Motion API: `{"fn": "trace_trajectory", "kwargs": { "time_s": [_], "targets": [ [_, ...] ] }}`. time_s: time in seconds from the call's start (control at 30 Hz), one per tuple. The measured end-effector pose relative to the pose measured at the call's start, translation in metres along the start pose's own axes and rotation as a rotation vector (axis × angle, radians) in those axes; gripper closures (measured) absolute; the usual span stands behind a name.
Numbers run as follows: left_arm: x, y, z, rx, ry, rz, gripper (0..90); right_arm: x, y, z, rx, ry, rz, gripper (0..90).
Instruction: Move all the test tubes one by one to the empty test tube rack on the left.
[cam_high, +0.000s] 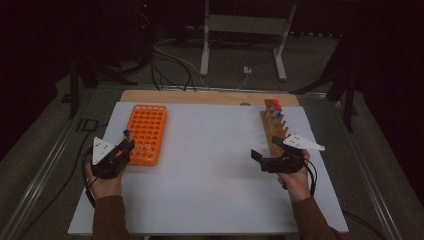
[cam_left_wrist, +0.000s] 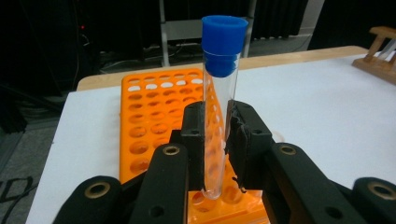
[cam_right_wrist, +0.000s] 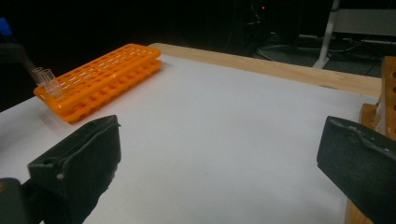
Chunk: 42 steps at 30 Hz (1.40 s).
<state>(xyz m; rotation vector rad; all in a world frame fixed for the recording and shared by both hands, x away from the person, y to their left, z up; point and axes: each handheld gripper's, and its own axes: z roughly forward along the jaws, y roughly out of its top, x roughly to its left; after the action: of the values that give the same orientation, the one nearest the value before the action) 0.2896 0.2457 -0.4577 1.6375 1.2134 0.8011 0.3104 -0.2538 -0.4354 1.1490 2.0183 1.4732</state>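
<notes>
Blue-capped tube (cam_left_wrist: 219, 98) stands upright, squeezed between the jaws of the left gripper (cam_left_wrist: 218, 140), right over the near end of the orange rack (cam_left_wrist: 154, 116). On the other side of the white surface (cam_high: 210, 165), the right gripper (cam_high: 267, 159) is spread wide with nothing in it, next to the wooden rack (cam_high: 274, 127).

Dim room, back wall lost in black; grey floor (cam_high: 35, 150) lit only near the white table (cam_high: 210, 190), which carries a bare wooden strip (cam_high: 200, 96) along its far edge. Beyond the table stands a white metal frame (cam_high: 245, 30) on two splayed legs, with loose cables (cam_high: 172, 65) and a small white plug (cam_high: 247, 70) on the floor left of it. Dark stand legs (cam_high: 82, 75) rise off the table's far left corner, another pair (cam_high: 345, 85) off its far right.
</notes>
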Motion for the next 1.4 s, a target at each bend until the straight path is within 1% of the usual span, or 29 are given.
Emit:
{"fn": "trace_trajectory", "kwargs": {
  "time_s": [0.03, 0.1, 0.17, 0.23, 0.33, 0.47, 0.53, 0.77, 0.83, 0.97, 1.2, 1.23, 1.3, 1.4],
  "targets": [
    [0.001, -0.001, 0.002, 0.004, -0.005, -0.009, 77.1, 0.0, 0.0, 0.0, 0.001, 0.0, 0.001, 0.0],
    [0.001, -0.004, 0.005, 0.02, -0.005, -0.006, 77.1, 0.0, 0.0, 0.0, 0.002, 0.002, 0.0, 0.0],
    [0.001, -0.007, 0.008, 0.036, -0.016, -0.012, 77.1, 0.001, 0.0, 0.0, 0.003, 0.003, -0.001, 0.0],
    [0.0, -0.008, 0.01, 0.056, -0.009, -0.004, 77.1, 0.001, 0.0, 0.0, 0.005, 0.004, -0.001, 0.0],
    [0.002, -0.011, 0.012, 0.086, -0.008, -0.011, 77.1, 0.001, -0.001, 0.0, 0.006, 0.005, 0.001, 0.0],
    [0.003, -0.017, 0.018, 0.153, -0.008, -0.009, 77.2, 0.002, -0.001, 0.0, 0.004, 0.007, -0.002, 0.0],
    [0.003, -0.019, 0.02, 0.178, -0.005, 0.001, 77.2, 0.002, -0.001, 0.0, 0.005, 0.009, -0.004, 0.0],
    [0.004, -0.02, 0.02, 0.192, -0.013, -0.003, 77.3, 0.002, -0.001, 0.001, 0.009, 0.011, -0.005, 0.0],
    [0.003, -0.021, 0.021, 0.2, -0.011, 0.003, 77.3, 0.003, -0.001, 0.001, 0.009, 0.011, -0.007, 0.0],
    [0.001, -0.023, 0.024, 0.239, -0.002, 0.031, 77.3, 0.003, -0.002, 0.001, 0.01, 0.013, -0.007, 0.0],
    [0.002, -0.024, 0.024, 0.251, -0.006, 0.017, 76.2, 0.002, -0.001, 0.0, 0.006, 0.012, -0.007, 0.0],
    [0.002, -0.024, 0.023, 0.25, -0.002, 0.014, 73.3, 0.002, -0.001, 0.0, 0.006, 0.012, -0.006, 0.0],
    [0.003, -0.023, 0.02, 0.238, -0.008, 0.003, 67.9, 0.002, -0.001, 0.0, 0.003, 0.012, -0.007, 0.0],
    [0.005, -0.02, 0.013, 0.2, -0.028, -0.024, 62.3, 0.001, -0.001, 0.0, 0.002, 0.01, -0.008, 0.0]
  ]
}}
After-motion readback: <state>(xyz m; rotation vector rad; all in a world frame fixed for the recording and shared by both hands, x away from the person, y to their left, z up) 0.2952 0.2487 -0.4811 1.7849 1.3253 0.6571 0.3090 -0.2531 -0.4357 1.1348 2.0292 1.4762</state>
